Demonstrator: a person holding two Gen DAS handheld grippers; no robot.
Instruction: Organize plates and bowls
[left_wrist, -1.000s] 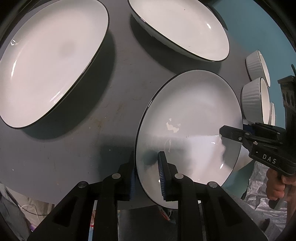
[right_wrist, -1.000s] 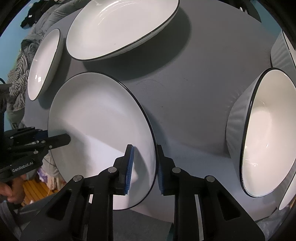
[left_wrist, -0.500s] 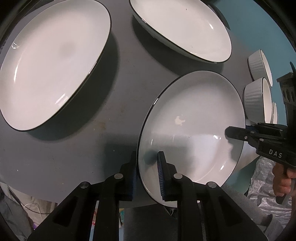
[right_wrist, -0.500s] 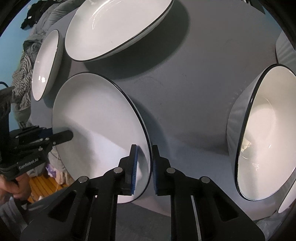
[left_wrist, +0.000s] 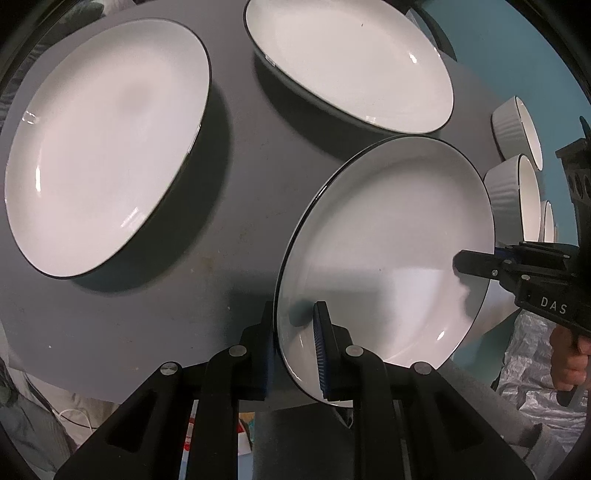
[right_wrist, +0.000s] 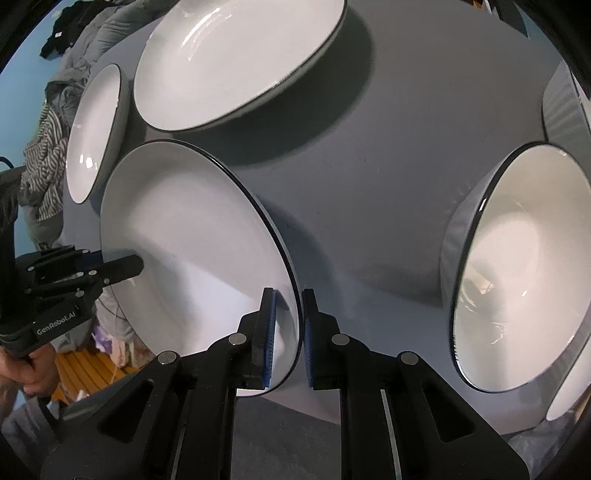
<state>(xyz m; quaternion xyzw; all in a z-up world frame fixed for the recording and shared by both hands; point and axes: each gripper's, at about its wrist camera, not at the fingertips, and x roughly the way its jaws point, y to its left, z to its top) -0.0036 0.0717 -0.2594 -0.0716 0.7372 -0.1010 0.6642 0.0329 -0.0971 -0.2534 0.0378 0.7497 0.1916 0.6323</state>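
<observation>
A white plate with a thin black rim (left_wrist: 388, 240) (right_wrist: 184, 240) sits at the near edge of the grey table (left_wrist: 236, 192), and both grippers hold it by opposite rims. My left gripper (left_wrist: 293, 314) is shut on its left rim, one blue pad inside the plate and one beneath it. My right gripper (right_wrist: 288, 299) is shut on the right rim in the same way. Each gripper also shows in the other's view, the right gripper (left_wrist: 480, 264) at the plate's far side and the left gripper (right_wrist: 110, 267) likewise.
Two more large plates lie on the table, one plate (left_wrist: 107, 144) (right_wrist: 96, 129) to the left and another plate (left_wrist: 347, 62) (right_wrist: 236, 59) behind. Ribbed white bowls (left_wrist: 506, 195) stand to the right, and a deep bowl (right_wrist: 524, 273) is close beside my right gripper. Clothes are heaped beyond the table.
The right gripper's jaws have come together onto the plate's rim. The plate has shifted slightly between the grippers. The left gripper keeps its grip.
</observation>
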